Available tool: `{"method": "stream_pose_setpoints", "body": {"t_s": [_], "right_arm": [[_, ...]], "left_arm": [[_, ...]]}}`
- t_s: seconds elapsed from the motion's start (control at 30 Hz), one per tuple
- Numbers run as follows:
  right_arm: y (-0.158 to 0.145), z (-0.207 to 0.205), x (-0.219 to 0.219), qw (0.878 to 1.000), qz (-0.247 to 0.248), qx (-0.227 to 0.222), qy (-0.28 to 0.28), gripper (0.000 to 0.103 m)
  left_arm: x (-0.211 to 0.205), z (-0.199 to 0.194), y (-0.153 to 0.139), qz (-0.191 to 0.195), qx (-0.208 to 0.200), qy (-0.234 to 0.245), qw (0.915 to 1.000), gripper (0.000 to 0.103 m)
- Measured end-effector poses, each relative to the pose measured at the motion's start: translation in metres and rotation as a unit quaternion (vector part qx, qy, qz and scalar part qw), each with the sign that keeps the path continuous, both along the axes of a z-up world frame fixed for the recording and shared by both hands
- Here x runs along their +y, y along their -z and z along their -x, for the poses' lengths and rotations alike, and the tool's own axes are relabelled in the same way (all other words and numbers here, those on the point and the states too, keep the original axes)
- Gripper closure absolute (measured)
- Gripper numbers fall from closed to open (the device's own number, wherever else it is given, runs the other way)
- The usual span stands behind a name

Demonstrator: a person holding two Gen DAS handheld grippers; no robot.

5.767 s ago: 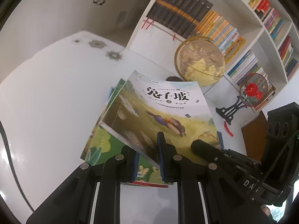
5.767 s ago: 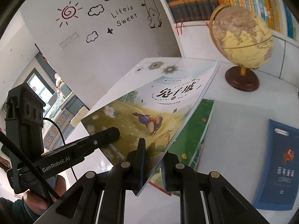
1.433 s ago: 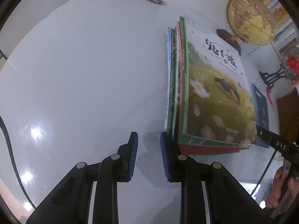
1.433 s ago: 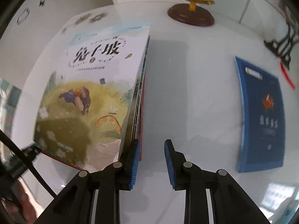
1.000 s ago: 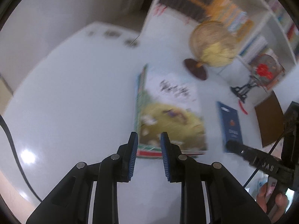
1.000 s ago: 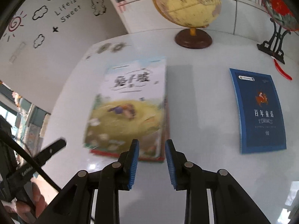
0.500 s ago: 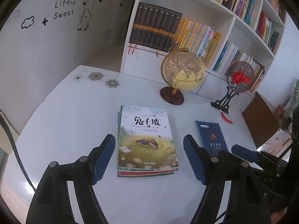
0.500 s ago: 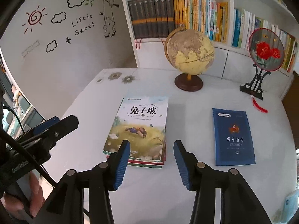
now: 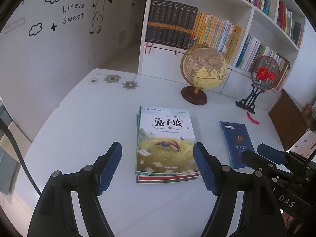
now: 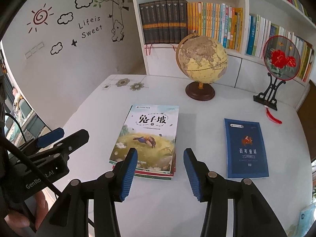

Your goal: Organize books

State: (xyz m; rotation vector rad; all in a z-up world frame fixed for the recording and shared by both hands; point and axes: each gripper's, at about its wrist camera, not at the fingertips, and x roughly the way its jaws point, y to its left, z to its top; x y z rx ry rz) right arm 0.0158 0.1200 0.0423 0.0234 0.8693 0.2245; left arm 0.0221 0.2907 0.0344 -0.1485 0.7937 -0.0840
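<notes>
A squared stack of picture books [image 9: 164, 144] [image 10: 146, 138], its top cover showing a meadow scene, lies flat in the middle of the white table [image 9: 88, 128]. To its right lies a single dark blue book [image 9: 237, 144] [image 10: 245, 148]. My left gripper [image 9: 157, 148] hovers above the near end of the stack, open wide and holding nothing. My right gripper [image 10: 160, 152] is also open and holds nothing, above the table just right of the stack's near corner. Each gripper shows at the edge of the other's view: the left gripper [image 10: 59, 136] and the right gripper [image 9: 264, 154].
A globe [image 9: 203, 69] [image 10: 203, 59] on a wooden foot stands behind the stack. A round red-flower fan on a black stand [image 9: 262, 75] [image 10: 280, 59] is at the back right. A white bookshelf [image 10: 197, 19] full of books rises behind the table. A hand [image 10: 39, 207] grips the left tool.
Both grippers have lifted up and back from the sides of the stack, and their jaws have opened wider. The stack lies still on the table.
</notes>
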Motion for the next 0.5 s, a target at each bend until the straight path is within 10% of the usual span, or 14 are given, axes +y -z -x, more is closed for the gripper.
{"method": "stream_pose_setpoints", "body": {"t_s": [0.5], "right_arm": [[-0.0031,0.0006,-0.0038,1.0,-0.005,-0.007,0.002,0.056]], "left_arm": [[-0.0062,0.0003,0.0011,-0.024,0.004,0.003,0.9997,0.029]]}}
